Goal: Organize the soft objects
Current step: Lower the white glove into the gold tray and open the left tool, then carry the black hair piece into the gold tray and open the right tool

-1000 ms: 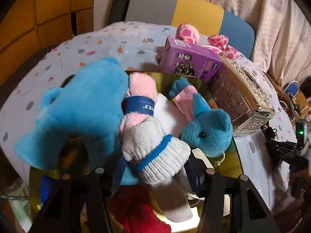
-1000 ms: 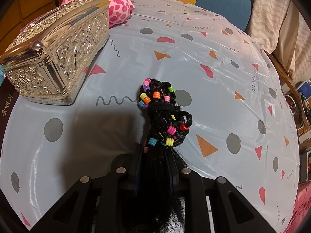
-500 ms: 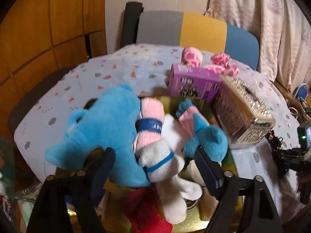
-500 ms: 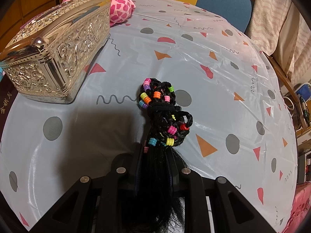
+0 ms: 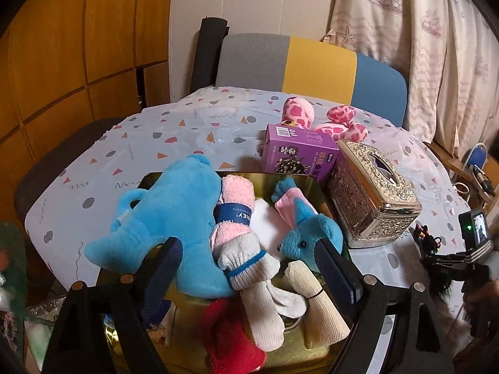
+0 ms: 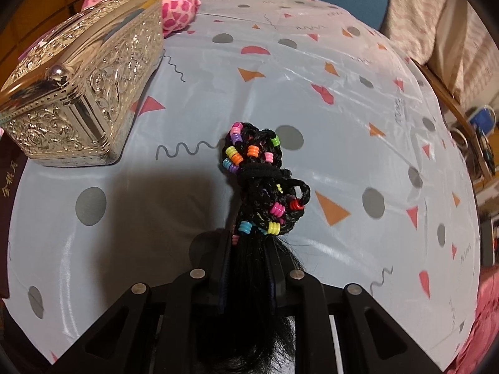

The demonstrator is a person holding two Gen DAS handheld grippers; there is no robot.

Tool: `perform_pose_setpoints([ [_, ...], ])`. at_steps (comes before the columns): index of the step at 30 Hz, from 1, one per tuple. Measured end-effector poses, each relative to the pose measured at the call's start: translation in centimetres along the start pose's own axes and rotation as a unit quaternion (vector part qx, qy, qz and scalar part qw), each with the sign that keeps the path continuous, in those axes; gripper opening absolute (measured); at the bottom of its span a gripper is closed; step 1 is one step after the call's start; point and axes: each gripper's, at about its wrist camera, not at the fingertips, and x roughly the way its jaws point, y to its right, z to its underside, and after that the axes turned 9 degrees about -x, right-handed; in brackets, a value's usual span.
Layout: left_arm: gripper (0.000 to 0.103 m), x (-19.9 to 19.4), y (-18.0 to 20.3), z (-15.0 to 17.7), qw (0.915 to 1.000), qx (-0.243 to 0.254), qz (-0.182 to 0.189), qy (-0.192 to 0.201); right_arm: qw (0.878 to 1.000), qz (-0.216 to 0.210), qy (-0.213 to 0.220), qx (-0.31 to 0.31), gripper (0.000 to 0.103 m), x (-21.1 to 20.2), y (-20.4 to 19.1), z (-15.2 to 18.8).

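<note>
— Where are the soft things?
— Heaped in the gold tray (image 5: pixel 162 178): a blue dolphin (image 5: pixel 174 215), a pink towel (image 5: pixel 235 210), a blue mouse (image 5: pixel 307 238), socks (image 5: pixel 259 277) and something red (image 5: pixel 232 339).
— And the left tool (image 5: pixel 249 258)?
— Above that heap, its jaws just spread wide, nothing pressed between them.
— The right tool (image 6: pixel 248 260)?
— Nearly closed, pinching the black hair of a beaded braid (image 6: pixel 262 180) that lies on the counter (image 6: pixel 343 99).
— Anything around?
— A silver box (image 6: pixel 84 93) beside the tray, a purple carton (image 5: pixel 297 152) behind it, a pink plush (image 5: pixel 336 121) further back.
</note>
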Motion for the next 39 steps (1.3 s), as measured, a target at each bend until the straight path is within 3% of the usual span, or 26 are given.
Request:
perform_pose_setpoints([
  [11, 0.087, 0.5, -0.8, 0.9, 0.9999, -0.009, 0.001, -0.012, 0.999, -0.004, -0.014, 0.038, 0.019, -2.1, -2.6, 2.7],
  [20, 0.087, 0.2, -2.6, 0.9, 0.9996, -0.025, -0.014, -0.005, 0.992, -0.102, 0.027, 0.077, 0.012, -4.9, -5.2, 5.3],
  [23, 0.087, 0.0, -4.2, 0.6, 0.9988, -0.043, -0.025, 0.000, 0.989, -0.113, 0.054, 0.073, 0.011, -7.0, -6.2, 4.9],
  [31, 0.087, -0.4, -6.3, 0.5, 0.9971, -0.063, -0.041, 0.001, 0.972, -0.188, 0.139, -0.015, 0.011, -13.1, -12.5, -0.6],
  [39, 0.087, -0.6, -7.0, 0.6, 0.9964, -0.074, -0.040, 0.003, 0.950, -0.256, 0.156, -0.091, 0.011, -14.0, -21.7, -8.0],
])
